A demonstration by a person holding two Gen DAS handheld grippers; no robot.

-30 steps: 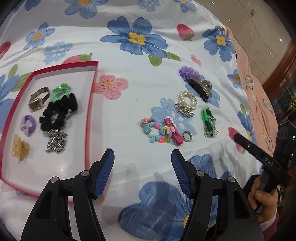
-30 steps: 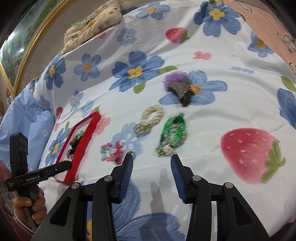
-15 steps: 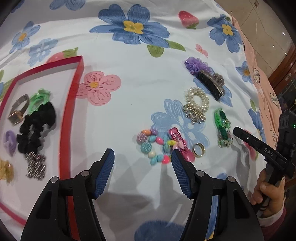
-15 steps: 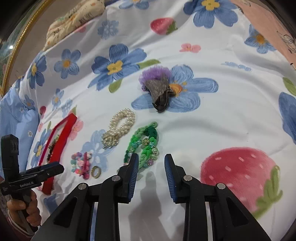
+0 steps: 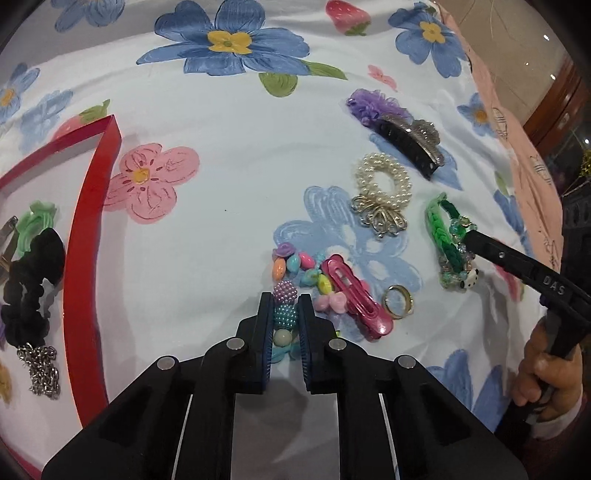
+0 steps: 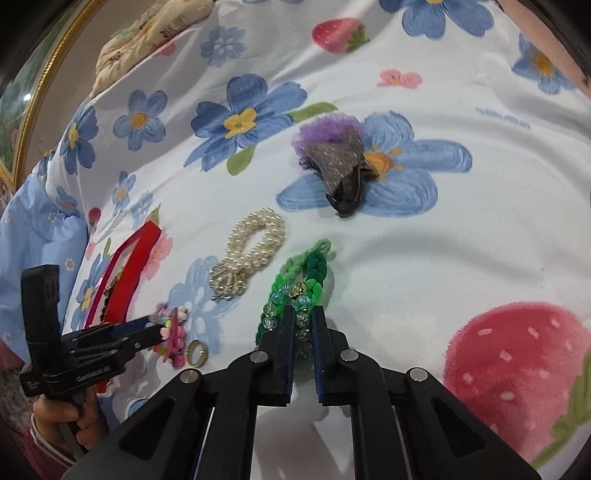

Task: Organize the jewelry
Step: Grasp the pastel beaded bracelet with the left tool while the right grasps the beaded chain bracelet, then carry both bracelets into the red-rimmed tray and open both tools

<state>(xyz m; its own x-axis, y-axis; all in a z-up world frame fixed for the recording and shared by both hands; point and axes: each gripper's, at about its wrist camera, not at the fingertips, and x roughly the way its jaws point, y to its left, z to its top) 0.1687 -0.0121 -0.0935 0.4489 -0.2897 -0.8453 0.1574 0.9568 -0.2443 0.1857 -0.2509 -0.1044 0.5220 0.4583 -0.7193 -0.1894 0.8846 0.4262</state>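
Observation:
In the left wrist view, my left gripper (image 5: 285,301) has its jaws closing on the near side of a bracelet of many-coloured beads (image 5: 295,263); pearly beads sit pressed between the pads. It lies on the flowered bedsheet beside a pink hair clip (image 5: 354,295) and a gold ring (image 5: 397,301). In the right wrist view, my right gripper (image 6: 303,314) is closing on the near end of a green braided bracelet (image 6: 314,266), with its glass beads pinched between the pads. The red-rimmed tray (image 5: 88,221) lies at the left.
A pearl bracelet (image 5: 384,181) and a black claw clip on a purple scrunchie (image 5: 410,144) lie farther back. The tray holds a black scrunchie (image 5: 29,288), a silver chain (image 5: 38,365) and a green clip (image 5: 37,221). A patterned pillow (image 6: 147,33) sits at the far left.
Both grippers moved forward and down to the jewelry. The left went from wide open to shut on the beads; the right narrowed and shut on the green bracelet.

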